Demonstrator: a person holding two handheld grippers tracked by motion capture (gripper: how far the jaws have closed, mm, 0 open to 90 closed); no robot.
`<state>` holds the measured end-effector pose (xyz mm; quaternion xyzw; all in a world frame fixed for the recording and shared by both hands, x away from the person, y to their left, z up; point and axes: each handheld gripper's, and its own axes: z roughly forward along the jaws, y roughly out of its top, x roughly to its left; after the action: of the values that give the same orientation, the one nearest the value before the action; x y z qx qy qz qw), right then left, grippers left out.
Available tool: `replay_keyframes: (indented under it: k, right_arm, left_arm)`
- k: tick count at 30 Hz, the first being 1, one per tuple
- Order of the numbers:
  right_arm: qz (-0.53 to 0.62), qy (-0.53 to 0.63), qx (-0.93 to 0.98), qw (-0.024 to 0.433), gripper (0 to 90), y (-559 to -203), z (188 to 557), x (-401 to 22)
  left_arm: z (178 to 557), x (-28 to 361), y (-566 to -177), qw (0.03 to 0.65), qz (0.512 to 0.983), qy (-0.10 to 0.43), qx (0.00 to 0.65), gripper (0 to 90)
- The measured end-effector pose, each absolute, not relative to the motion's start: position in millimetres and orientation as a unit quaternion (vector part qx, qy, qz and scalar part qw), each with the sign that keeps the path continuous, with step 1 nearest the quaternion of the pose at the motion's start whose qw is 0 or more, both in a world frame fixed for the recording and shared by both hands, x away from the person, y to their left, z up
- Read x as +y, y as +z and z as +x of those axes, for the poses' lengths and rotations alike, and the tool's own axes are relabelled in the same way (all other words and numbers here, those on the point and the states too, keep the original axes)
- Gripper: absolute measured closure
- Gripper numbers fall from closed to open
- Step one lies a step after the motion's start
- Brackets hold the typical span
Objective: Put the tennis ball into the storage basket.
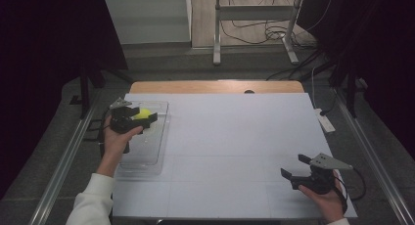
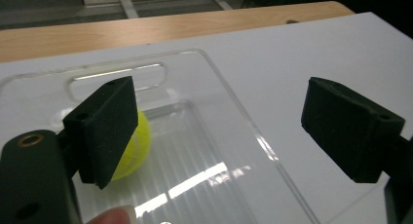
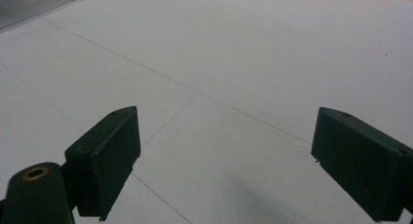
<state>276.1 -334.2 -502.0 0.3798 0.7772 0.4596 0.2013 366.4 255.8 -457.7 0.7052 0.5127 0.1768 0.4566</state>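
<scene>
At about nine o'clock on the white table top (image 1: 235,151), a clear, shallow rectangular plastic tray (image 1: 159,137) lies along the left edge, and a yellow-green felt tennis ball (image 1: 142,113) rests inside it toward its far end, at the tray's twelve o'clock. The left gripper (image 1: 147,116) hangs over that far end with its two black jaws spread wide; in the left gripper view the ball (image 2: 135,146) sits low behind the left-hand pad (image 2: 104,129), while the other pad stands out past the tray's rim (image 2: 234,102), over bare table. The jaws are around nothing, so the ball appears to lie free in the tray. Whether the work is to lift the ball out or whether it has just been set down cannot be told from this moment; either way, no grasp is made now. At about five o'clock, well apart from the tray, the right gripper (image 1: 298,167) hovers low over bare table, its jaws also wide and empty, seemingly idle.
</scene>
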Motion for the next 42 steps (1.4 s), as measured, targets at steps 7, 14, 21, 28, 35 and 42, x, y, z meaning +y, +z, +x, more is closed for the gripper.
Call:
replay_keyframes:
  k: [7, 14, 21, 28, 35, 42]
  right_arm:
    - [0.380, 0.461, 0.777, 0.199, 10.8, -502, 277, -335]
    - [0.378, 0.465, 0.776, 0.198, 10.9, -502, 277, -335]
    - [0.379, 0.467, 0.774, 0.199, 10.9, -501, 276, -337]
    - [0.380, 0.467, 0.773, 0.199, 10.9, -501, 276, -337]
    - [0.379, 0.466, 0.775, 0.197, 10.9, -502, 277, -337]
    - [0.379, 0.467, 0.774, 0.198, 10.9, -501, 277, -337]
  left_arm:
    - [352, 249, -457, 0.463, 0.713, 0.176, 0.497, 14.6]
    - [335, 240, -463, 0.463, 0.725, 0.168, 0.481, 13.5]
    - [316, 234, -469, 0.468, 0.728, 0.169, 0.472, 13.0]
    - [298, 225, -476, 0.469, 0.735, 0.165, 0.461, 12.7]
    - [280, 220, -481, 0.473, 0.742, 0.160, 0.448, 12.6]
    - [261, 215, -490, 0.475, 0.749, 0.155, 0.436, 12.7]
